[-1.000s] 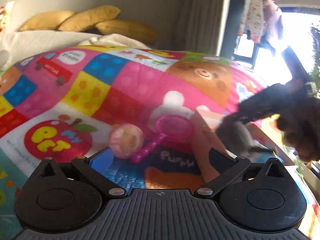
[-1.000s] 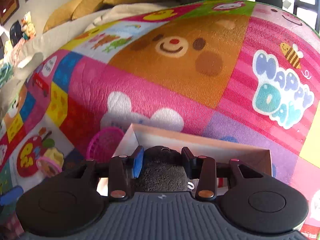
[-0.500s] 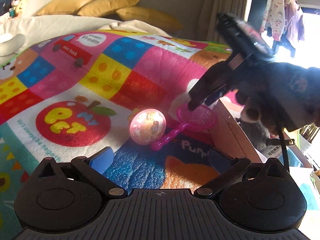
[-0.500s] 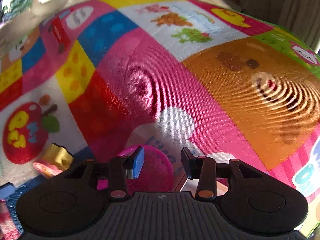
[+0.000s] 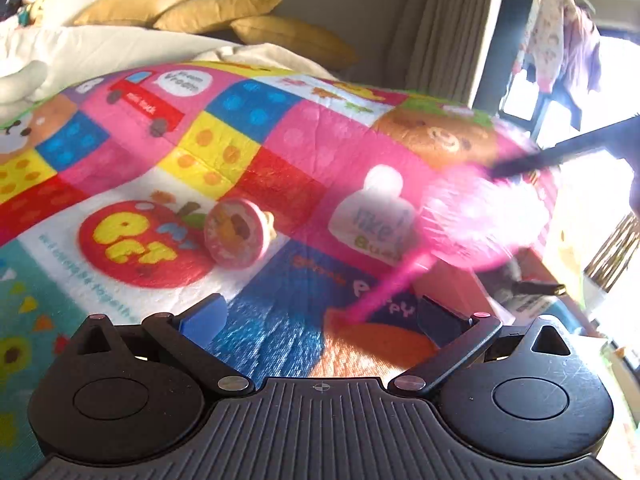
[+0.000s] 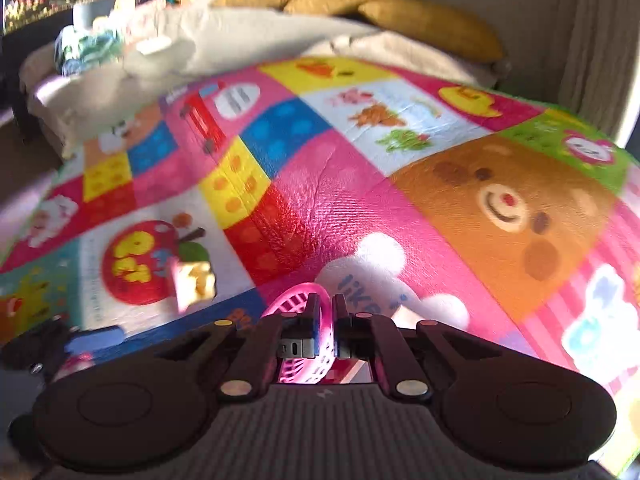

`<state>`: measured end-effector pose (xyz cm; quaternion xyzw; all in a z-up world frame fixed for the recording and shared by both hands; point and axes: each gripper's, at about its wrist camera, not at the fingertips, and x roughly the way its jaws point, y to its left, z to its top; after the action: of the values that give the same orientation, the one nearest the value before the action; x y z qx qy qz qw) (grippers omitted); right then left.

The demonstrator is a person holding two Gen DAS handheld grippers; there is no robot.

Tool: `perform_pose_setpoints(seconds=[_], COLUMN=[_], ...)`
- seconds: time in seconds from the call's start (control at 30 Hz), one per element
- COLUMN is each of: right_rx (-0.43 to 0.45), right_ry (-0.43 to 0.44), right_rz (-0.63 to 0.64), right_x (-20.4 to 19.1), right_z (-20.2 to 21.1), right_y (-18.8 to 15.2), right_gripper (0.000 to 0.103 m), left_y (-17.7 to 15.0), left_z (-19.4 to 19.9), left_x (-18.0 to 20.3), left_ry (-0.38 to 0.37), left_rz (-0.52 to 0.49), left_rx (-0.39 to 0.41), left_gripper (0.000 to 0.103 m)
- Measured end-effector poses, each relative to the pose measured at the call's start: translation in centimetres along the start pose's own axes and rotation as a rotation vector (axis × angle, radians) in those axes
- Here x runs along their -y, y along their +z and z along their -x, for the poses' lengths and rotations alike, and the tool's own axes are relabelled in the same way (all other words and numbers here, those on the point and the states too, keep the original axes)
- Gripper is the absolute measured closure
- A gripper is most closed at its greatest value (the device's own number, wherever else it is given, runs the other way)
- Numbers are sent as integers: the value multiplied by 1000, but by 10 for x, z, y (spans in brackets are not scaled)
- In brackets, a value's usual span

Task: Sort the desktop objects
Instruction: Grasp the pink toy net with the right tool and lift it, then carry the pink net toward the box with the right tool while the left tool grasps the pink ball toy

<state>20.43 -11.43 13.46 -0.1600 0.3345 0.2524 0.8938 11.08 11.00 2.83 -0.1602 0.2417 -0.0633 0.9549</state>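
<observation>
A bright patchwork play mat (image 5: 248,128) of bears, apples and trucks covers the floor. At 12 o'clock, three mustard cushions (image 5: 224,8) line a pale wall above cream bedding (image 6: 240,40). Beige curtains (image 5: 444,32) hang at 1 o'clock, and sunlight floods through a window (image 5: 608,120) at 3 o'clock.

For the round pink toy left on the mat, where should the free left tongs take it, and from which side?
The round pink toy is a thick disc tipped up on its edge, flat face toward the left tongs. Grip across the rim from above, one finger on each flat face. The fingers are spread wide enough.
</observation>
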Motion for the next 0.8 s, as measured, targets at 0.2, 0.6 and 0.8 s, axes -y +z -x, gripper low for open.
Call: perform_pose_setpoints(seconds=[0.2, 0.6, 0.8], right_rx=[56, 127, 166], right_ry=[99, 95, -26], right_rz=[-157, -405, -344], right_x=[19, 35, 27], right_z=[87, 115, 121], right_y=[-75, -179, -200], right_gripper=[99, 70, 36], left_y=[26, 49, 43], left_z=[-2, -103, -72], left_x=[-12, 5, 20], left_ry=[143, 271, 254], left_rz=[-111, -183, -255], left_rx=[41, -100, -100], left_gripper=[0, 44, 45])
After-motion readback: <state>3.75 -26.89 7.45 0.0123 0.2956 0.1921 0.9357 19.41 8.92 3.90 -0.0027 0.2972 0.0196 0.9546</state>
